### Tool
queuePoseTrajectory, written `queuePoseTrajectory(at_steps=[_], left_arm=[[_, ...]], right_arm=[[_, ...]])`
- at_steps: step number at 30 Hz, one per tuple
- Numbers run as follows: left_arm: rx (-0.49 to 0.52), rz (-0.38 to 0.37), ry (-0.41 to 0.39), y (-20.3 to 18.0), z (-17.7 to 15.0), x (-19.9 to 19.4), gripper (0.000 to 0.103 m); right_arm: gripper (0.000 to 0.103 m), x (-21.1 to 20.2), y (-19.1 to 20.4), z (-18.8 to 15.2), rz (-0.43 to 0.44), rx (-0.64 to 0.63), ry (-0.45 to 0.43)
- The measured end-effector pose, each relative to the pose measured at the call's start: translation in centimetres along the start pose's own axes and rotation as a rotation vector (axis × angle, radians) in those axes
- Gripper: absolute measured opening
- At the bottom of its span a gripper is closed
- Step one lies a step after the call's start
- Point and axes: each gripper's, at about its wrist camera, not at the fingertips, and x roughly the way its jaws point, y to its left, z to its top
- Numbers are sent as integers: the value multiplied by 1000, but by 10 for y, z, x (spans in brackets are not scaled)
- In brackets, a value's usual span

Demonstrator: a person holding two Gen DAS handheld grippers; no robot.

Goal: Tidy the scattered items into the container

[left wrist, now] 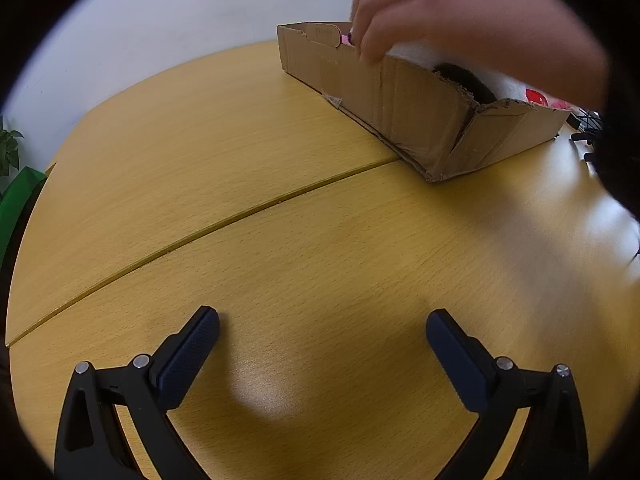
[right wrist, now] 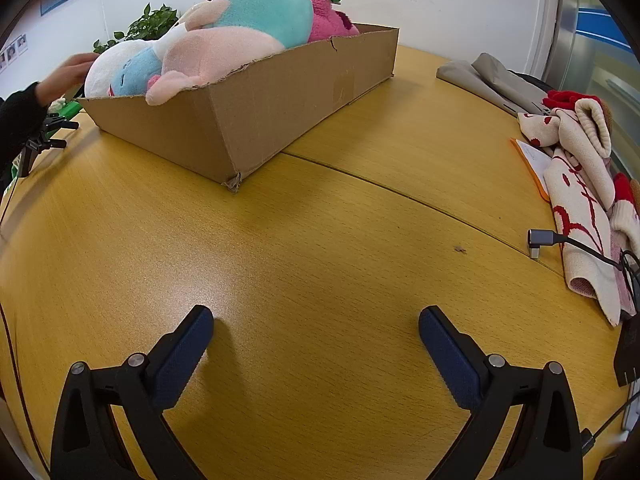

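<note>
The wooden table (right wrist: 320,240) carries the cardboard box (right wrist: 256,112) at eleven o'clock, heaped with plush toys (right wrist: 240,28); only the left wrist view shows a bare hand (left wrist: 420,12) over its rim. Left gripper (left wrist: 322,326) and right gripper (right wrist: 316,322) gape wide, empty. A patterned scarf (right wrist: 576,184) lies at three o'clock.

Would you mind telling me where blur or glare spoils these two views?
Left wrist view: the bare hand over the cardboard box is smeared by motion, and glare whitens the table between the open fingers. Right wrist view: mostly sharp, with a softer sheen on the table; fisheye bends both.
</note>
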Motion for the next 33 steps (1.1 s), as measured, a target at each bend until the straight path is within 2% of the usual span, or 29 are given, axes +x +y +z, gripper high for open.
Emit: queuePoseTrajectory(at_steps=[33], left_arm=[[4, 1, 1, 4, 3, 2, 103]], right_arm=[[103, -1, -2, 1, 8, -9, -2]])
